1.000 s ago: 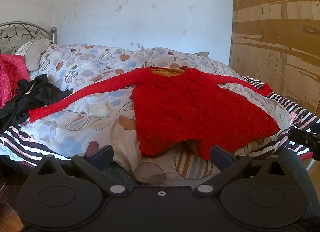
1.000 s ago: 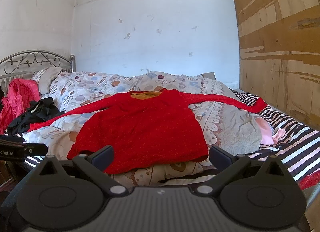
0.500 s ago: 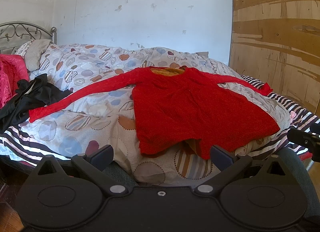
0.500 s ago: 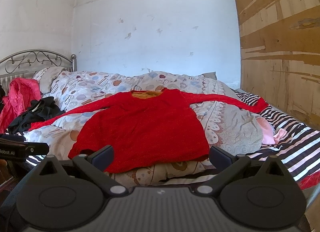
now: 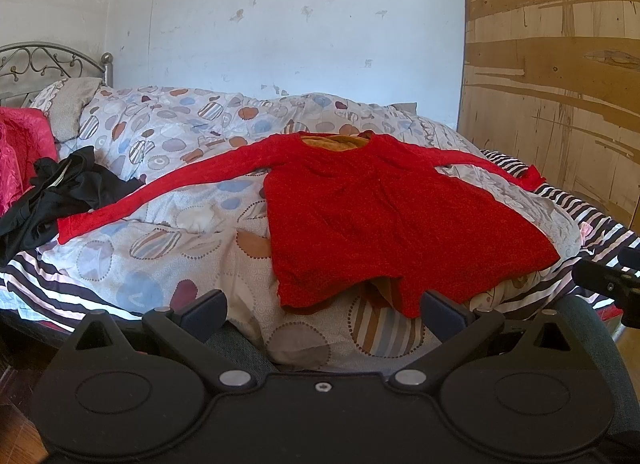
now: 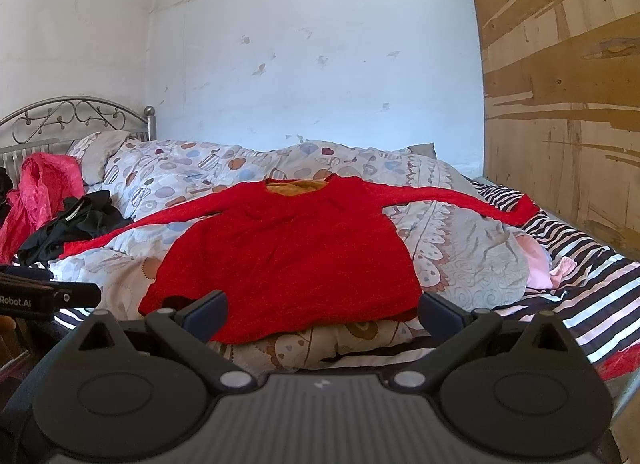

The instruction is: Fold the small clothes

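A red long-sleeved top [image 5: 376,212] with an orange lining at the neck lies flat on the patterned quilt [image 5: 172,232], both sleeves spread out sideways, hem toward me. It also shows in the right wrist view [image 6: 288,248]. My left gripper [image 5: 322,310] is open and empty, held just short of the hem. My right gripper [image 6: 322,310] is open and empty, its fingertips level with the hem's near edge. Neither gripper touches the cloth.
A black garment [image 5: 60,192] and a pink one [image 6: 44,192] lie heaped at the left by the metal headboard [image 6: 76,120]. A striped sheet [image 6: 592,284] covers the bed's right side. A wooden panel [image 6: 560,124] stands along the right. A white wall [image 5: 280,24] is behind.
The right wrist view has crept slightly closer to the top. The left gripper and the top have hardly moved.
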`<state>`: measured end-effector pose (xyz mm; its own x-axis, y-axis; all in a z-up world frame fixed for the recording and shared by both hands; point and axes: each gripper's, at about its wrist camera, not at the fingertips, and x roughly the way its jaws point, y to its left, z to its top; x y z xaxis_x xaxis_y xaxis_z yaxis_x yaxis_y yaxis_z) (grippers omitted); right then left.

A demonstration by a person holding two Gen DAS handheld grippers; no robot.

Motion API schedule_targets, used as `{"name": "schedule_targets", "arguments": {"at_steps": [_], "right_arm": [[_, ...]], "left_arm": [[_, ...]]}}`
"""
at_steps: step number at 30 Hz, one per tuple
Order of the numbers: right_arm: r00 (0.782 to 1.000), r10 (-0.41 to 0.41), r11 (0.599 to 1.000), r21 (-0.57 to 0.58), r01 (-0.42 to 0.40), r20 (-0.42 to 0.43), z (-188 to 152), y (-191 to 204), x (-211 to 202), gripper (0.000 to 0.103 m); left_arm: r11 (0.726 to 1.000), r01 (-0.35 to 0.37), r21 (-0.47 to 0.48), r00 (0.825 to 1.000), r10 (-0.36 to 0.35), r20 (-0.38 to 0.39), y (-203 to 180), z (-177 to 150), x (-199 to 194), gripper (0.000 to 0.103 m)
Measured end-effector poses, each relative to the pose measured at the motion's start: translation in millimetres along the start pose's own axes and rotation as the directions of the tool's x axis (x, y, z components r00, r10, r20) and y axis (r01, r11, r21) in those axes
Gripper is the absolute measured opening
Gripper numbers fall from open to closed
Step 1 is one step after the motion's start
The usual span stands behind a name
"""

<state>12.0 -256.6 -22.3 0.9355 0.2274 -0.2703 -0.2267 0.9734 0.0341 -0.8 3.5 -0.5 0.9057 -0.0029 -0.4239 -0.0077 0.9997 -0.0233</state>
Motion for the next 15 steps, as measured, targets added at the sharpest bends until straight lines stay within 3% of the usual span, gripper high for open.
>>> {"name": "schedule_targets", "arguments": {"at_steps": [15], "right_arm": [[1.0,0.009,1.0,0.0,-0.009,-0.01,-1.8,-0.6,1.7,0.103]], "left_arm": [[1.0,0.0,0.0,1.0,0.0,-0.001,0.3,-0.8,-0.2,0.102]]}}
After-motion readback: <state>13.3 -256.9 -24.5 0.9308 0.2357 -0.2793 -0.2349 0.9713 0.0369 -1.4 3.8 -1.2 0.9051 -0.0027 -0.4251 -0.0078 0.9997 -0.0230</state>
